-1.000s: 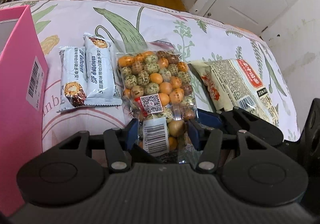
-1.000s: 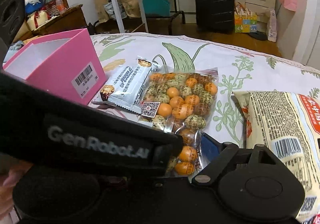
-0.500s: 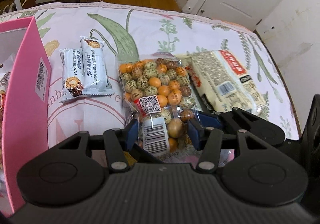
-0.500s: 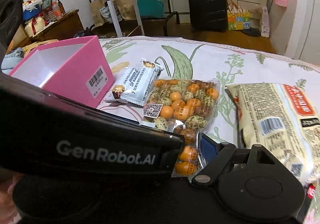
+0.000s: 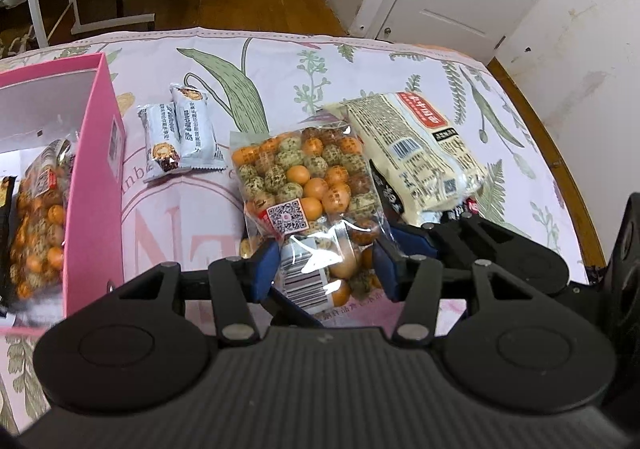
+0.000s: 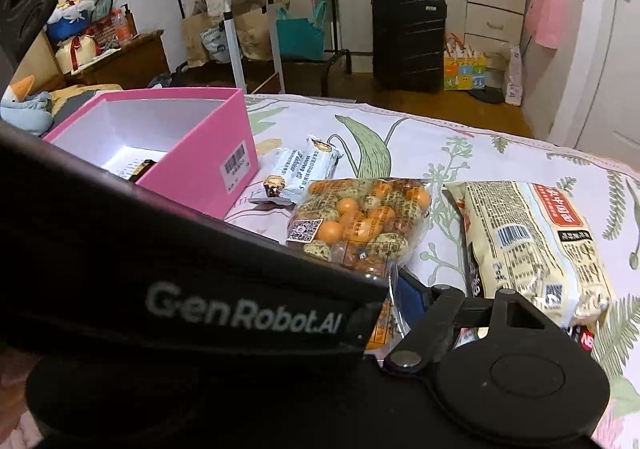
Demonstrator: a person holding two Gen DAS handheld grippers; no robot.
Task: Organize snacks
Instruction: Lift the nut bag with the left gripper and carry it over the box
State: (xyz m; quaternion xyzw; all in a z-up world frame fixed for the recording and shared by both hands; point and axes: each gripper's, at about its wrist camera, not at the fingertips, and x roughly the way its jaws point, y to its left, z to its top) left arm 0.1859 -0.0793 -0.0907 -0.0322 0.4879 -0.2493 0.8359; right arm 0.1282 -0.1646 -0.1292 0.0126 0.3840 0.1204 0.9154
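- The left gripper [image 5: 326, 269] has its blue pads clamped on the bottom end of a clear bag of round orange and speckled snacks [image 5: 308, 177], right by the barcode label. The rest of the bag stretches away over the floral tablecloth [image 5: 280, 69].
- The right gripper [image 6: 394, 299] is mostly blocked in its own view by the other tool's black body. Only one blue finger [image 6: 414, 295] shows, just beside the bag's edge. Its jaws have just been closing, but I can't tell whether it actually has anything gripped.
- A pink box [image 5: 94, 185] sits open to the left of the bag. There's already another bag of the same round snacks [image 5: 38, 221] lying inside it.
- Two small white wafer packets [image 5: 180, 133] lie side by side between the box and the held bag.
- A big cream noodle packet [image 5: 416, 153] sits on the other side of the bag, with some dark packaging poking out from under it.
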